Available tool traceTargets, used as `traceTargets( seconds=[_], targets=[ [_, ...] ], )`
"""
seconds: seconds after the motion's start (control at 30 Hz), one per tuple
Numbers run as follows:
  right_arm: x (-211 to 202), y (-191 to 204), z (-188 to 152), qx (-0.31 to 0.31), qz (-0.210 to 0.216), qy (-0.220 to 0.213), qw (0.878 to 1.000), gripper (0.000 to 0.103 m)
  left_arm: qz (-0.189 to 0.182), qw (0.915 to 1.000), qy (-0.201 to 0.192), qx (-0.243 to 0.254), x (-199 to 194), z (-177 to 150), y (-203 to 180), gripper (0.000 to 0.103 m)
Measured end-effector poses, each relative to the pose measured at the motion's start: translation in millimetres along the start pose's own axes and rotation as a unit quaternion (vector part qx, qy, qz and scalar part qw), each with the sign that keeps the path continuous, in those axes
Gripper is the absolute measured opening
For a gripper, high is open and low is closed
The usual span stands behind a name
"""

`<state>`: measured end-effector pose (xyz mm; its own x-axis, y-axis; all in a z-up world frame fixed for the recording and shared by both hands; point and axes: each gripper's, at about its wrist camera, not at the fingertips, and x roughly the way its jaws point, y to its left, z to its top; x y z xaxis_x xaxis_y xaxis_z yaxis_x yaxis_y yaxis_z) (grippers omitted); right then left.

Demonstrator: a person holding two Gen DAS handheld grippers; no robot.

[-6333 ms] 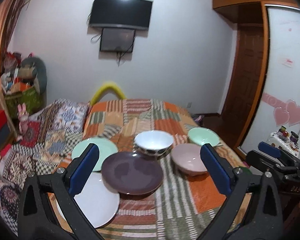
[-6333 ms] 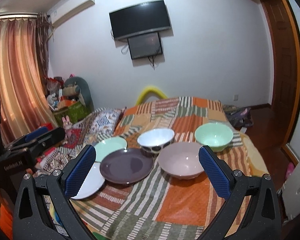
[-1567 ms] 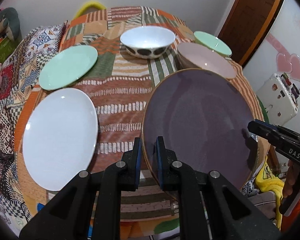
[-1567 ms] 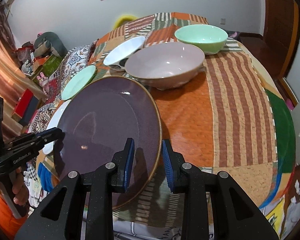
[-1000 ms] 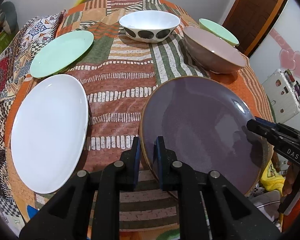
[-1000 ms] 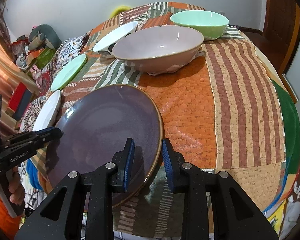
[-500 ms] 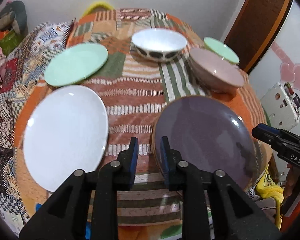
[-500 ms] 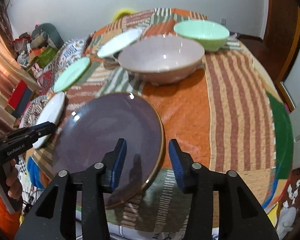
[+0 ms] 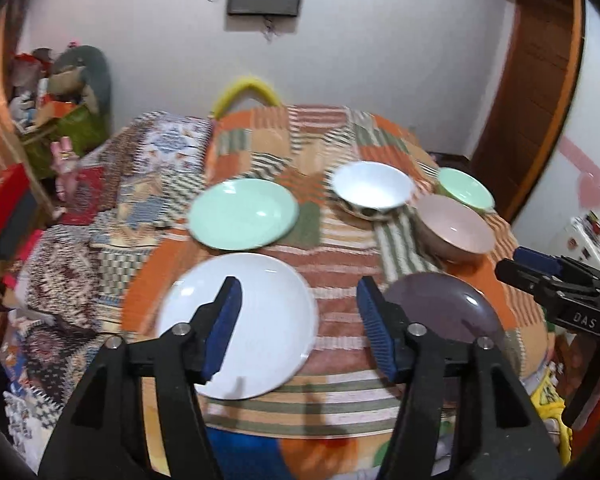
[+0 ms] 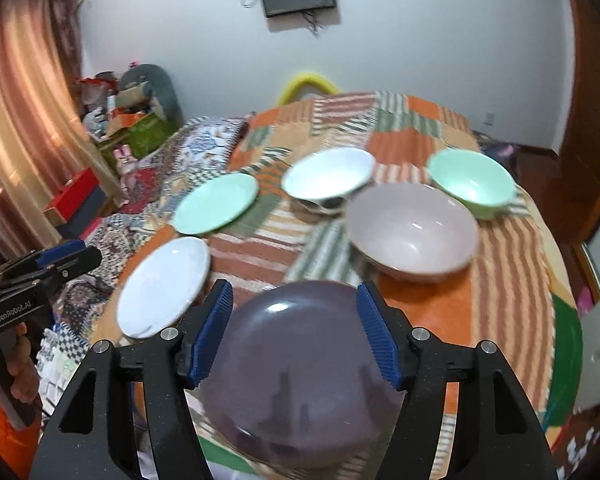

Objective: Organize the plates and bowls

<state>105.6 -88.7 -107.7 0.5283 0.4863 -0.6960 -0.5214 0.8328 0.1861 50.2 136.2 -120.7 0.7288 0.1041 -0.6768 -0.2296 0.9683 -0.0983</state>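
Gleaming round purple plate (image 10: 300, 364) on patchwork quilt (image 10: 512, 280)

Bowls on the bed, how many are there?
3: the white bowl at the middle back, the pink bowl nearer, and the green bowl at the far right.

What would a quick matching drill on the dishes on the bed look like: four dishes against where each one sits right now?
Dishes:
1. purple plate
2. white plate
3. green plate
4. green bowl

Places:
A. far right, behind the pink bowl
B. near edge, right of the white plate
C. far left, left of the white bowl
D. near edge, in front of the green plate

Pairs: 1-B, 2-D, 3-C, 4-A
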Motion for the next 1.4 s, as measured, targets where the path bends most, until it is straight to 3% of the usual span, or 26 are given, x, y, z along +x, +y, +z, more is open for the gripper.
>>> traceTargets(
  seconds=[0.43, 0.77, 1.03, 1.13, 1.4],
  targets=[
    [51.3, 61.7, 11.2, -0.051, 0.048, 0.031, 0.997, 0.061, 0.067, 0.9958, 0.021, -0.058, 10.7, -32.5, 81.5, 0.068],
    [95.4, 93.4, 8.1, -0.073, 0.050, 0.076, 0.993, 0.061, 0.078, 0.9879, 0.061, -0.120, 56.8, -55.8, 140.2, 0.068],
    [123.9, 103.0, 8.2, -0.071, 0.047, 0.102, 0.991, 0.061, 0.055, 0.9832, 0.081, -0.154, 90.5, -61.6, 169.2, 0.067],
    [135.2, 103.3, 7.4, -0.059, 0.048, 0.113, 0.991, 0.061, 0.044, 0.9837, 0.088, -0.151, 101.8, -62.2, 171.4, 0.060],
    [160.0, 110.5, 1.5, -0.058, 0.046, 0.145, 0.987, 0.059, 0.007, 0.9812, 0.113, -0.156, 130.7, -67.6, 177.3, 0.029]
  ],
)
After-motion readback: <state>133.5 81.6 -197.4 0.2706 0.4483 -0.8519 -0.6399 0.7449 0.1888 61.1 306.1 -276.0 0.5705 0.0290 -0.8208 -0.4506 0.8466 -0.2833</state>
